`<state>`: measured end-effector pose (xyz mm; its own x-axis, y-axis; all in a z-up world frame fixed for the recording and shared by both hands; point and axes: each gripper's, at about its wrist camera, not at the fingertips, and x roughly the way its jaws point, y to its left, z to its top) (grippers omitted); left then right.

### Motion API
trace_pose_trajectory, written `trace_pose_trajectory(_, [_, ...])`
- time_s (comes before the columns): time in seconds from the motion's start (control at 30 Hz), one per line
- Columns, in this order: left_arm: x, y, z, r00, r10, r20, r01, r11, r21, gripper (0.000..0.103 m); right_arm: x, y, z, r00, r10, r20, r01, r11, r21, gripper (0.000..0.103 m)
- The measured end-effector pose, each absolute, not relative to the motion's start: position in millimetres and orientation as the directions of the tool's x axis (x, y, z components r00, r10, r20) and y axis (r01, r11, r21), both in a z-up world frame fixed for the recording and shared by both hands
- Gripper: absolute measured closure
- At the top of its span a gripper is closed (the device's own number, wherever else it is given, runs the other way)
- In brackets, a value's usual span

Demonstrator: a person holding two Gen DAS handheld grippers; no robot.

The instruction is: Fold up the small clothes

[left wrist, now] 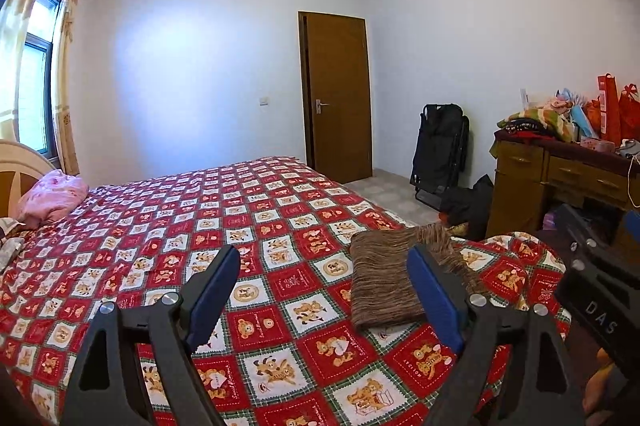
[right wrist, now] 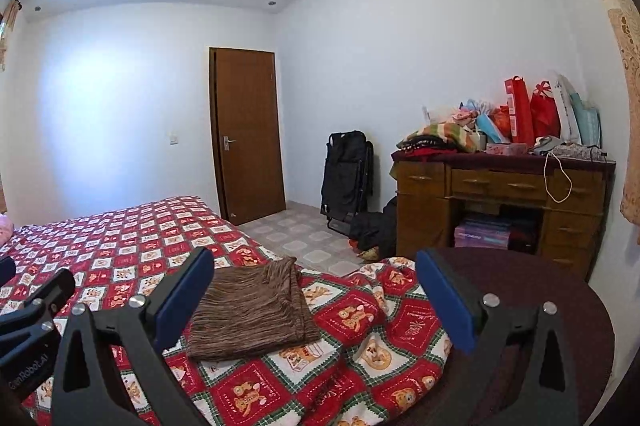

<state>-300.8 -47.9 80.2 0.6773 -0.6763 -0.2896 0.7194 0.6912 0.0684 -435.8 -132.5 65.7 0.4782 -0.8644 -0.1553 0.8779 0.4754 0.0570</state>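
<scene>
the bed [left wrist: 248, 210] in its red bear quilt carries the folded brown garment [right wrist: 252, 310] near its corner edge; the left gripper [left wrist: 324, 290] and right gripper [right wrist: 316, 300] hang above, jaws wide and empty; a careless nudge might slide the fold off or undo it

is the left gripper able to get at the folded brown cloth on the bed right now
Probably yes. The folded brown cloth lies flat on the bedspread, just ahead and slightly right of the open, empty left gripper. Nothing sits between them; the right gripper stays off to the side.
</scene>
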Motion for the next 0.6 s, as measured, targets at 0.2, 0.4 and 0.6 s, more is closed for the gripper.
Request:
trace_pose_trajectory(0.2, [-300.9, -50.8, 77.8, 0.687, -0.661, -0.303, 0.71, 0.698, 0.087, 0.017, -431.8, -140.4, 59.2, 0.481, -0.852, -0.206, 0.875, 0.481, 0.053, 0.0])
trace_pose_trajectory(0.4, [-298.7, -54.0, 73.0, 0.683, -0.652, -0.33, 0.711, 0.697, 0.094, 0.017, -432.6, -142.2, 58.0, 0.48, -0.85, -0.219, 0.876, 0.48, 0.056, 0.0])
trace_pose_trajectory(0.6, [-299.0, -51.6, 74.0, 0.685, -0.654, -0.321, 0.71, 0.698, 0.094, 0.017, -429.8, -140.7, 57.2, 0.482, -0.849, -0.216, 0.874, 0.484, 0.048, 0.0])
